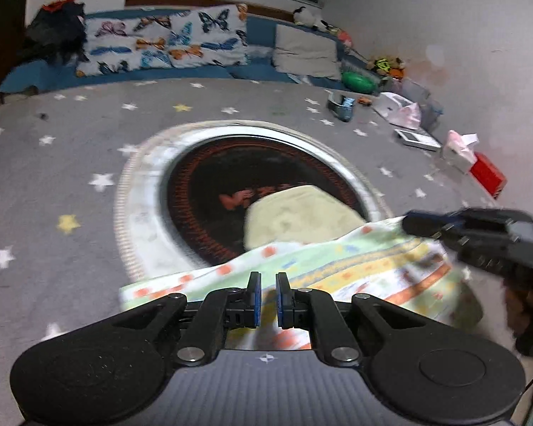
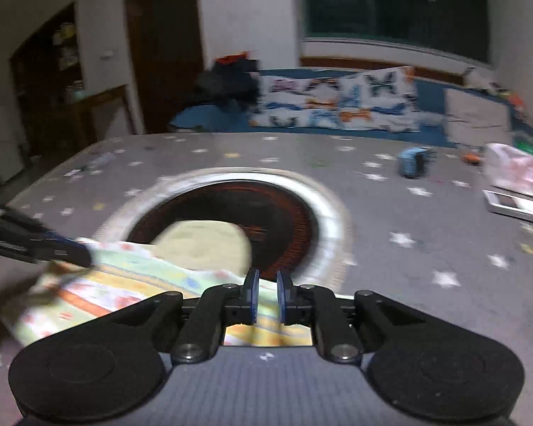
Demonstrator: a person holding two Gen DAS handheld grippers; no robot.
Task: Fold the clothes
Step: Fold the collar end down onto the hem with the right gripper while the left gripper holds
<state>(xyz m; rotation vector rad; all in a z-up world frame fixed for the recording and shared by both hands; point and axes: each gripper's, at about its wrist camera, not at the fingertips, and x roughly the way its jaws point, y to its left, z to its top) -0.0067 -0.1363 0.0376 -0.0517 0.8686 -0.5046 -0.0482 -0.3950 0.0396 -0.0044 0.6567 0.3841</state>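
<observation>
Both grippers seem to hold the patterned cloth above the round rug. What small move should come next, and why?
Probably carry both grippers forward together. The left gripper and the right gripper each pinch a near edge of the patterned cloth. It hangs partly over the pale folded cloth on the round rug and is not yet doubled over.

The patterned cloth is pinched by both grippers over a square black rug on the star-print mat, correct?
Not quite: the rug is round, not square, as the left wrist view shows. The rest holds: the left gripper and right gripper each pinch the patterned cloth over the star-print mat.
</observation>
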